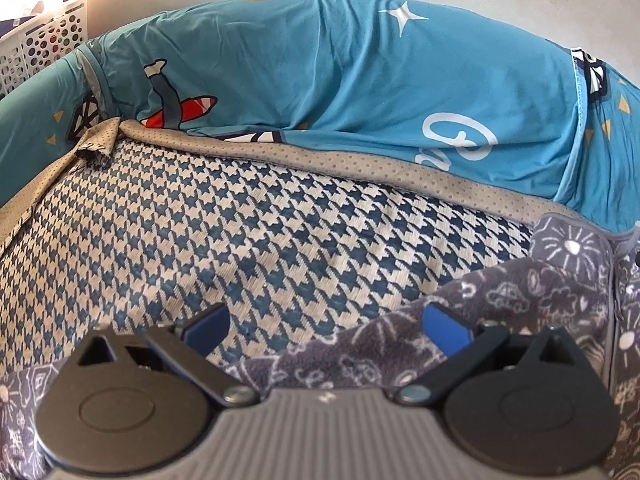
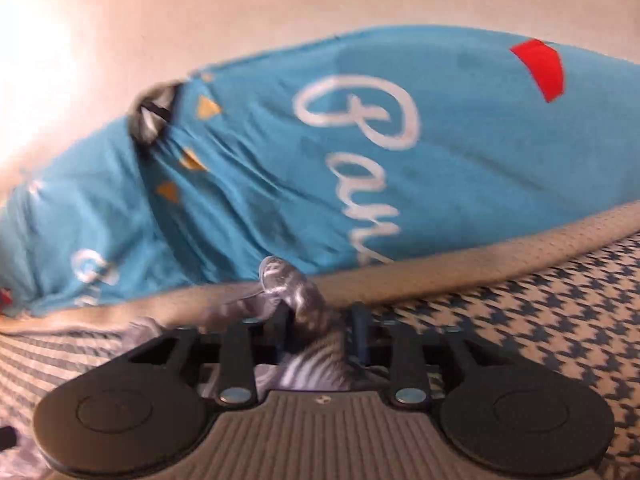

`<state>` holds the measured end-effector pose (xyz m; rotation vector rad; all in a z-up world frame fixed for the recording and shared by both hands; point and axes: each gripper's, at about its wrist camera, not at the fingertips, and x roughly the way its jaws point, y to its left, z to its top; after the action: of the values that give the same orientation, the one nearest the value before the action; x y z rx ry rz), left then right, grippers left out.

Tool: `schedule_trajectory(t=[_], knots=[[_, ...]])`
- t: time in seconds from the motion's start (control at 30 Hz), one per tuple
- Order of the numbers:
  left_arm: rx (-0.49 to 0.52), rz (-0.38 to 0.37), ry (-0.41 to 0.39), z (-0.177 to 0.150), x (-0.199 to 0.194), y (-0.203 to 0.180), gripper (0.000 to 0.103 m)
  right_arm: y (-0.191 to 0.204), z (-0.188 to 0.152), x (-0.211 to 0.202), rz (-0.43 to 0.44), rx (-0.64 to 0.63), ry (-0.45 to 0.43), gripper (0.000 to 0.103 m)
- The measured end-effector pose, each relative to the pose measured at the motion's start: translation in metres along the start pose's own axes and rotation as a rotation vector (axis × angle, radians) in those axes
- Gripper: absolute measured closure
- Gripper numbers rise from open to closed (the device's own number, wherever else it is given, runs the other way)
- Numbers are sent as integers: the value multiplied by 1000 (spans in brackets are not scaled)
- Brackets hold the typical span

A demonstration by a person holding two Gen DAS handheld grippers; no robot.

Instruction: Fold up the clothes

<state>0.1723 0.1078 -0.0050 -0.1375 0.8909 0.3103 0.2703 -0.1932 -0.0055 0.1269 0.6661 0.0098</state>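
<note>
The left hand-held gripper (image 1: pixel 326 324) has its jaws spread wide, with nothing between its blue pads (image 1: pixel 446 324). The right pad sits over the edge of a grey printed garment (image 1: pixel 520 300), which is covered in small white drawings; the left pad is over bare mat. That grey garment lies in the near right part of the left wrist view, on a blue-and-cream houndstooth mat (image 1: pixel 240 232) with a beige dotted border (image 1: pixel 360 160). Beyond the border a blue printed cloth (image 1: pixel 340 72) with white script and a star is heaped along the mat's far edge. A white perforated basket (image 1: pixel 44 44) stands at the far left.

The right hand-held gripper (image 2: pixel 320 332) is partly closed, its jaws narrow, with a bunched fold of the grey printed garment (image 2: pixel 296 300) rising between them. The frame is blurred, so whether the pads actually press the fabric cannot be told. Just behind it run the beige border (image 2: pixel 480 252) and the blue cloth (image 2: pixel 440 160).
</note>
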Motion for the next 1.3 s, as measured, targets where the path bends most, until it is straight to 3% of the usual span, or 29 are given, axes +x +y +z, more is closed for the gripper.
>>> schedule_trajectory(t=[0.13, 0.2, 0.3, 0.43, 0.6, 0.73, 0.8, 1.03, 1.3], knots=[[1, 2, 1, 1, 0, 5, 0, 15, 11, -26, -59, -63, -127, 42], [-7, 5, 10, 1, 1, 9, 0, 19, 15, -37, 7, -65, -149, 40], [-18, 0, 14, 0, 0, 14, 0, 29, 14, -38, 171, -48, -87, 40], [-9, 18, 15, -2, -1, 16, 0, 54, -4, -25, 295, -96, 10, 40], [-9, -13, 40, -6, 2, 14, 0, 77, -29, -14, 316, -147, 84, 40], [25, -35, 55, -10, 3, 6, 0, 94, -44, -7, 288, -233, 74, 40], [46, -36, 62, -14, 4, 0, 0, 97, -48, -3, 285, -236, 78, 45], [91, -59, 80, -24, 9, -20, 0, 92, -46, -3, 319, -199, 53, 81], [114, -3, 57, -29, 19, -35, 0, 85, -22, -31, 404, -69, -144, 85]])
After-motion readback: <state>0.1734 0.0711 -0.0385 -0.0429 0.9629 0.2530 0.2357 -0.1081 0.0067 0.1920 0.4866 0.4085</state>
